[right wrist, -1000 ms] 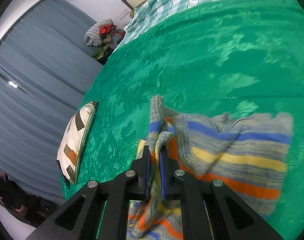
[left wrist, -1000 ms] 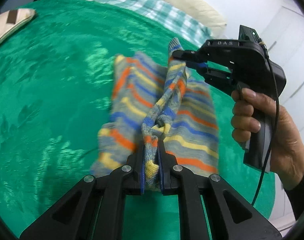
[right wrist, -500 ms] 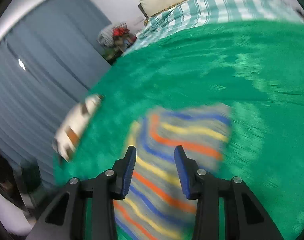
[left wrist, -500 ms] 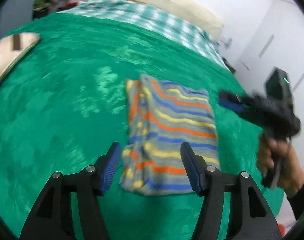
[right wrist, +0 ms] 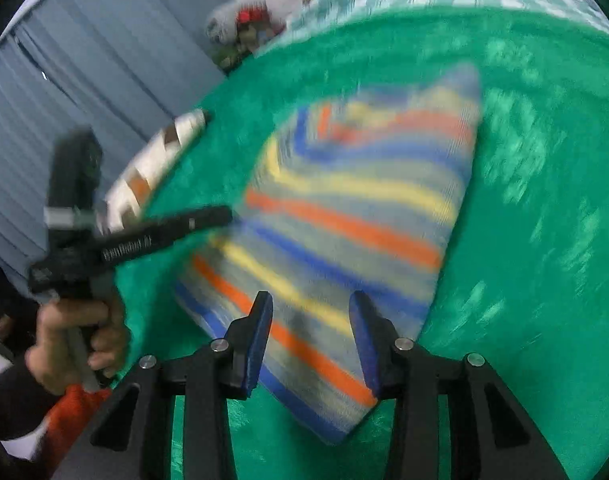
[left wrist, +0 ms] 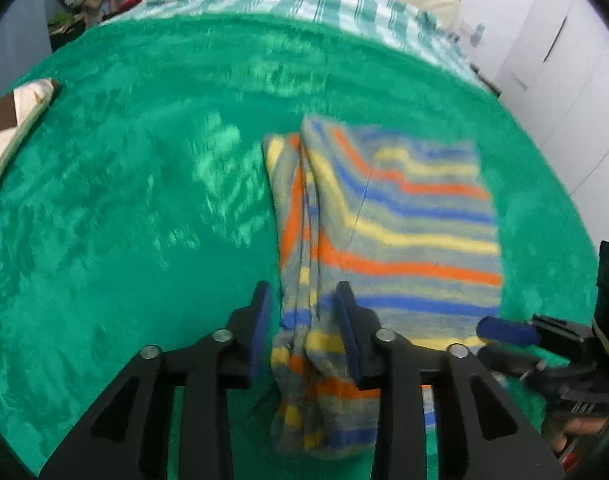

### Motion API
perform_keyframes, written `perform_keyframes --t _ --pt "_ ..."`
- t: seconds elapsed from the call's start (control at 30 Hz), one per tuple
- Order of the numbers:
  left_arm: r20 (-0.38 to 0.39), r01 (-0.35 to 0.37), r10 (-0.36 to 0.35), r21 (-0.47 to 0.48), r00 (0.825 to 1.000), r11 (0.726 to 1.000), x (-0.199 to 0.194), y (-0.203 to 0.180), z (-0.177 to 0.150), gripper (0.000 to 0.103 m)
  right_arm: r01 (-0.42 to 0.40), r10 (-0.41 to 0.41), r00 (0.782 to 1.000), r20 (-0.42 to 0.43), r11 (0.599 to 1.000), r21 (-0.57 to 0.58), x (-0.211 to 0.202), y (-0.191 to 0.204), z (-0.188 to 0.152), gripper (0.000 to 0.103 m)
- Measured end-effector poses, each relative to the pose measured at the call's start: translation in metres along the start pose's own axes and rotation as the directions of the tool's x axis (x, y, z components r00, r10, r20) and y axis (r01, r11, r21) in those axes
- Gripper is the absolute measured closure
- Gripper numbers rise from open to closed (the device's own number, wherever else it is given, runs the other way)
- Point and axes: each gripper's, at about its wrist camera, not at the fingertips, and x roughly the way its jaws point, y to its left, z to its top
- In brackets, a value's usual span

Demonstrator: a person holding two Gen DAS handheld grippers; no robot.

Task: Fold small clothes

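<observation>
Garment [left wrist: 404, 216] lies folded on green blanket [left wrist: 124, 220]; left gripper [left wrist: 304, 332] closing, right gripper [right wrist: 310, 340] apart.

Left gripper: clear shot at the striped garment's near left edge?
Probably yes. The left gripper already straddles the striped garment's bunched edge, jaws closing, pads not yet pressing; nothing lies between.

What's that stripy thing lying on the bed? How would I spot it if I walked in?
Look at the big green plush blanket covering the bed. Near its middle lies a folded knitted garment with blue, yellow, orange and grey stripes, flat on the blanket. It is the only many-coloured striped thing there; the cream-and-brown patterned cushion sits off at the blanket's edge.
</observation>
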Motion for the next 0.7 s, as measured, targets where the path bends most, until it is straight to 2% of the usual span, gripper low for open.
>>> perform_keyframes --t 0.03,0.07,0.1,0.17,0.23,0.3,0.33,0.4,0.5,0.57,0.6,0.67,0.7 --pt "0.018 0.026 -0.026 -0.001 1.0 1.0 -0.005 0.001 0.008 0.043 0.01 -0.01 1.0 0.024 1.0 -0.002 -0.009 -0.002 0.004 0.062" --pt "0.023 0.055 -0.055 0.003 0.998 0.998 -0.006 -0.002 0.014 0.032 0.037 -0.037 0.998 0.059 0.999 -0.002 -0.019 -0.007 0.017 0.062" --pt "0.022 0.073 -0.073 0.012 0.997 0.997 0.001 -0.004 0.023 0.03 0.055 -0.055 0.996 0.075 0.998 0.0 -0.023 -0.011 0.029 0.062" --pt "-0.002 0.069 -0.069 0.058 0.998 0.996 0.014 -0.016 0.036 0.03 0.084 -0.084 0.994 0.073 0.996 0.004 -0.021 -0.021 0.053 0.062" --pt "-0.023 0.016 -0.013 0.114 1.0 0.993 0.03 -0.024 0.041 0.031 0.074 -0.074 0.996 0.05 0.997 0.011 -0.009 -0.026 0.065 0.062" --pt "-0.063 -0.097 0.109 0.164 0.992 0.982 0.057 -0.025 0.042 0.046 0.065 -0.063 0.997 -0.032 0.997 0.042 0.025 -0.038 0.072 0.062" --pt "-0.087 -0.103 0.118 0.158 0.989 0.982 0.068 -0.02 0.041 0.048 0.079 -0.076 0.996 -0.055 0.996 0.047 0.035 -0.041 0.071 0.063" --pt "-0.098 -0.054 0.063 0.093 0.993 0.994 0.072 -0.004 0.039 0.047 0.116 -0.112 0.989 -0.091 0.993 0.034 0.054 -0.045 0.068 0.064" --pt "-0.066 -0.001 0.004 0.035 0.998 0.999 0.051 0.007 0.046 0.046 0.12 -0.119 0.993 -0.018 0.993 0.02 0.033 -0.036 0.074 0.064" --pt "-0.025 0.031 -0.03 0.012 0.999 0.999 0.04 0.013 0.053 0.031 0.129 -0.13 0.99 0.059 0.991 0.016 0.017 -0.034 0.085 0.064" --pt "-0.018 0.049 -0.049 0.005 0.999 0.999 0.04 0.012 0.056 0.029 0.142 -0.144 0.986 0.089 0.99 0.022 0.011 -0.037 0.092 0.064" --pt "-0.019 0.057 -0.057 0.008 0.998 0.998 0.046 0.009 0.062 0.028 0.153 -0.157 0.983 0.09 0.987 0.057 0.013 -0.049 0.104 0.064" --pt "-0.026 0.037 -0.036 0.02 0.999 0.999 0.053 0.005 0.068 0.028 0.153 -0.159 0.985 0.065 0.984 0.093 0.025 -0.06 0.111 0.064"
